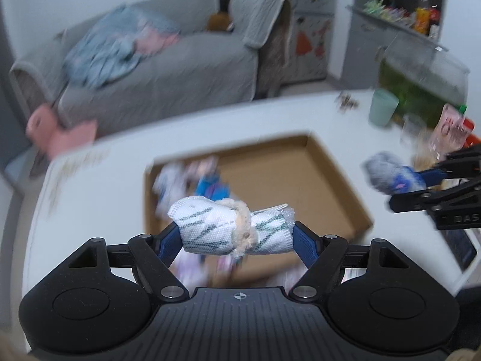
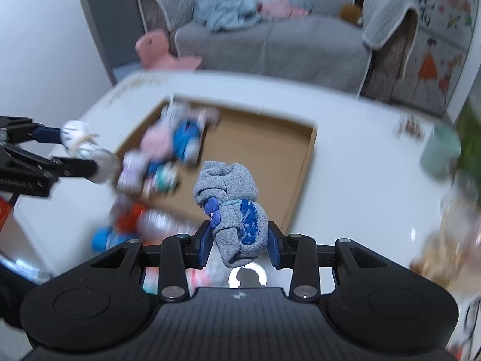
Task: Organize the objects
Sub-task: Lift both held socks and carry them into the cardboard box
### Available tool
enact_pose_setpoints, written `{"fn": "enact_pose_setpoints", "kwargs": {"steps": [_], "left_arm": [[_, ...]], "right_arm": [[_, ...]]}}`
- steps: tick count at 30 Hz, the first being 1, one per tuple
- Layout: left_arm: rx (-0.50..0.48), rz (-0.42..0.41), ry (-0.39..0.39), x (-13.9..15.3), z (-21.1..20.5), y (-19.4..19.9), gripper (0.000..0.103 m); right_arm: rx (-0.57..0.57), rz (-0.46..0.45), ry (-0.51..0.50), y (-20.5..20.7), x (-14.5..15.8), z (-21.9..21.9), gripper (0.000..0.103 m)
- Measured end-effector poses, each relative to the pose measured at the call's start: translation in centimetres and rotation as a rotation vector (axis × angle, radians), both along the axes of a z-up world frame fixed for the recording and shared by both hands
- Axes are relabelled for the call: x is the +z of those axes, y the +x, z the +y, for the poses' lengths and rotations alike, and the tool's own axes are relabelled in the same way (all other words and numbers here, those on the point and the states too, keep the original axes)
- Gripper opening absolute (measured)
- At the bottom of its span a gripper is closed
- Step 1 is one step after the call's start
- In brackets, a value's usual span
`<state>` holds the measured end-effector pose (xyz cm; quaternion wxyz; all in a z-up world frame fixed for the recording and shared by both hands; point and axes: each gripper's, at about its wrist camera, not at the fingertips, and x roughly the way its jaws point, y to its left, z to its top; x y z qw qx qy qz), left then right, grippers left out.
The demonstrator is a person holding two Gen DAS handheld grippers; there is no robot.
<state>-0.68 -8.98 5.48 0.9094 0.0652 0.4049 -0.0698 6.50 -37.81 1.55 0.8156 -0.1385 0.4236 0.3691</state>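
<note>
White sock roll [image 1: 231,226], green-striped, tied with tan band: clamped crosswise between the pads of the left gripper [image 1: 237,234], jaws wide. Grey sock bundle [image 2: 233,210], blue patch: pinched in the right gripper [image 2: 239,242], jaws narrow. Cardboard box [image 2: 303,162] beyond and below both claws, more rolled socks [image 2: 168,153] in its left part. White table [image 2: 354,204] beneath.

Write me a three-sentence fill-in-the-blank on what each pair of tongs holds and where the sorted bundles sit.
1. The left tongs grip a white rolled bundle tied with a ____ band.
2. The right tongs are shut on a ____ sock bundle with blue markings.
3. Several bundles already lie inside the brown ____ box on the white table.

Missing words: beige; grey; cardboard
</note>
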Motion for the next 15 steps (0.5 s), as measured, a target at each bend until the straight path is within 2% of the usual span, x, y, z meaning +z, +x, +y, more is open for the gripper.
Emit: {"fn": "enact_pose_setpoints", "kwargs": {"steps": [3,6,10,15], "left_arm": [[-0.056,-0.04,0.004,-0.4,-1.3,3.9,0.08],[-0.089,-0.047,0.021,-2.2,-2.1,7.9,0.08],[-0.129,-0.009,0.073,-6.0,-2.7,12.0,0.08],[-0.171,0.053,0.112,-10.6,-2.7,14.8,0.08]], "right_arm": [[-0.002,-0.04,0.022,3.1,0.5,2.1,0.034],[0.009,-0.043,0.045,6.4,-0.2,4.2,0.034],[0.002,-0.037,0.041,10.1,-2.5,6.5,0.034],[0.002,0.016,-0.018,13.2,-6.4,8.2,0.034]]}}
